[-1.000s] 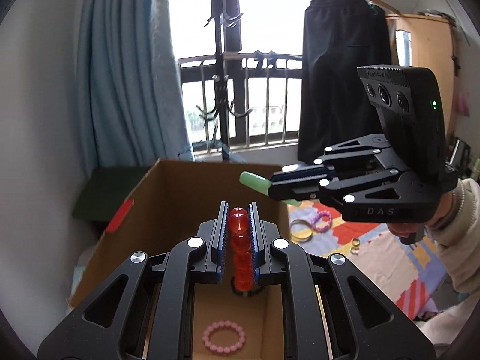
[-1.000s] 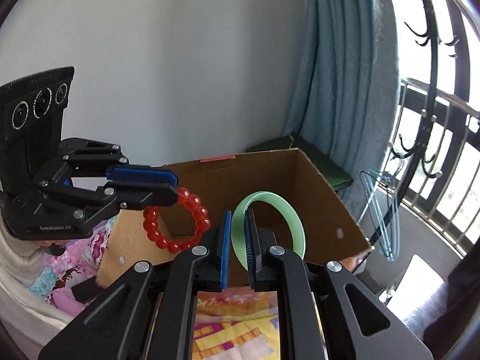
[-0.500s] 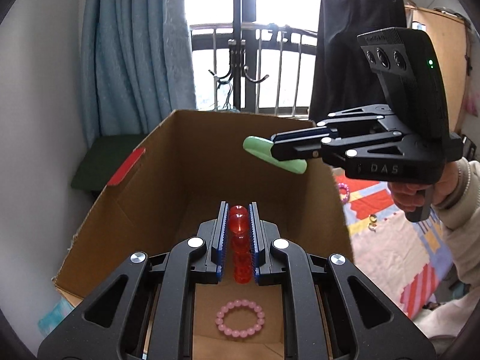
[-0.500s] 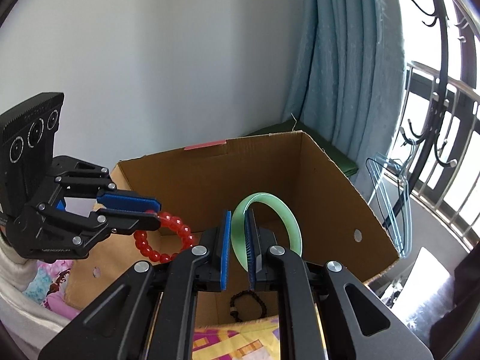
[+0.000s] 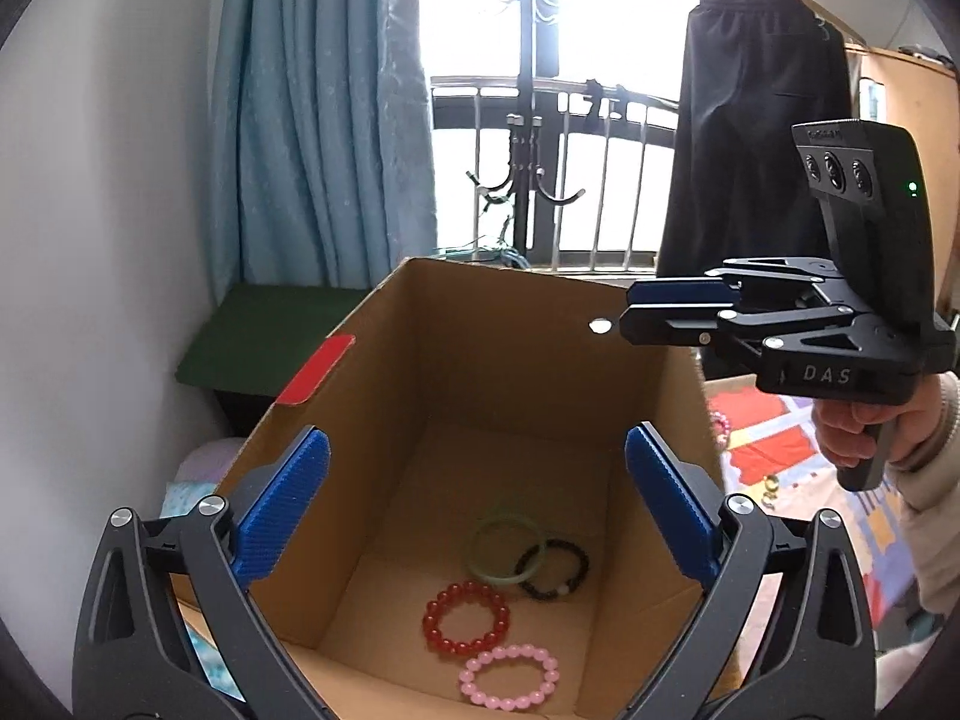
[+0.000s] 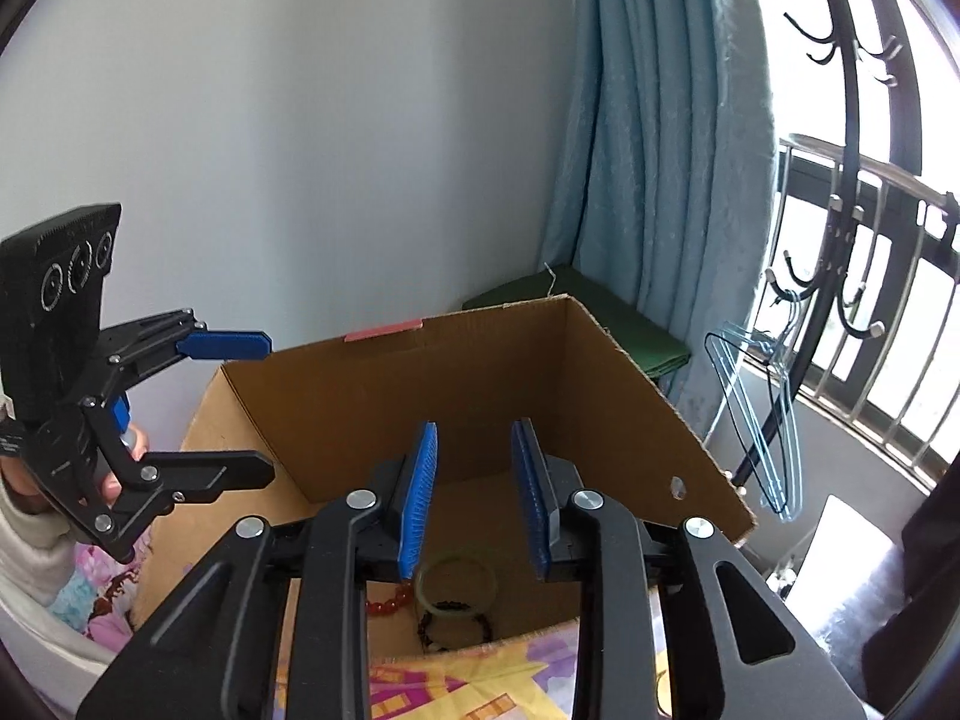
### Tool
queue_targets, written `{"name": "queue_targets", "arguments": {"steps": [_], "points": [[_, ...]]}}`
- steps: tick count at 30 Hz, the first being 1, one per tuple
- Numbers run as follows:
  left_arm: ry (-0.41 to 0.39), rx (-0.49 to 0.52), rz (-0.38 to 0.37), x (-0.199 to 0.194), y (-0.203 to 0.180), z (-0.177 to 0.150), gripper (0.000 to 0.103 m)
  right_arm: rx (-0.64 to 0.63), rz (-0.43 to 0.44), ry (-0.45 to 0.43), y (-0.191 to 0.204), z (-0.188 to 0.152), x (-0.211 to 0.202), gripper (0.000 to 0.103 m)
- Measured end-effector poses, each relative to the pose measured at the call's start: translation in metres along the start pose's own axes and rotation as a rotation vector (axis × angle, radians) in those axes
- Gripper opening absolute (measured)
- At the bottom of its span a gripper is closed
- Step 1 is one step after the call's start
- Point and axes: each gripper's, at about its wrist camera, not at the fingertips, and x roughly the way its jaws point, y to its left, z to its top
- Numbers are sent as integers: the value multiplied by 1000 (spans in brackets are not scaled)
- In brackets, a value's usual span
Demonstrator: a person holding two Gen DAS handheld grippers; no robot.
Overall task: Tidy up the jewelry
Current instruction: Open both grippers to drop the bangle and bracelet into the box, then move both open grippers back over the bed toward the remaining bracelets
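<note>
An open cardboard box (image 5: 480,372) (image 6: 480,372) sits below both grippers. On its floor lie a green bangle (image 5: 507,549) (image 6: 459,585), a black bead bracelet (image 5: 555,570) (image 6: 456,624), a red bead bracelet (image 5: 465,615) (image 6: 390,606) and a pink bead bracelet (image 5: 510,684). My left gripper (image 5: 477,468) (image 6: 267,408) hangs over the box, its jaws opening wide with nothing between them. My right gripper (image 6: 474,438) (image 5: 627,309) is above the box's right rim, its jaws opening a little, also empty.
A colourful quilt (image 5: 774,420) right of the box carries a pink bracelet (image 5: 720,426) and small rings (image 5: 771,483). A blue curtain (image 5: 324,138), a dark green surface (image 5: 264,330), a coat rack (image 6: 840,276) with wire hangers (image 6: 756,408) and a black garment (image 5: 756,138) stand behind.
Both grippers have opened. The red bead bracelet left my left gripper and the green bangle left my right one; both now lie on the box floor. My left gripper moved further over the box.
</note>
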Motion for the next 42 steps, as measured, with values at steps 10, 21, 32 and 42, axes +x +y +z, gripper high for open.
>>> {"name": "queue_targets", "arguments": {"steps": [10, 21, 32, 42], "points": [[-39, 54, -61, -14, -47, 11, 94, 71, -48, -65, -35, -18, -52, 49], [-33, 130, -118, -6, -118, 23, 89, 134, -123, -95, -77, -61, -114, 49], [12, 93, -195, 25, -167, 34, 90, 184, -175, -94, -112, -96, -151, 49], [53, 173, -259, 64, -212, 22, 91, 193, -192, -40, -141, -121, -154, 48]]}}
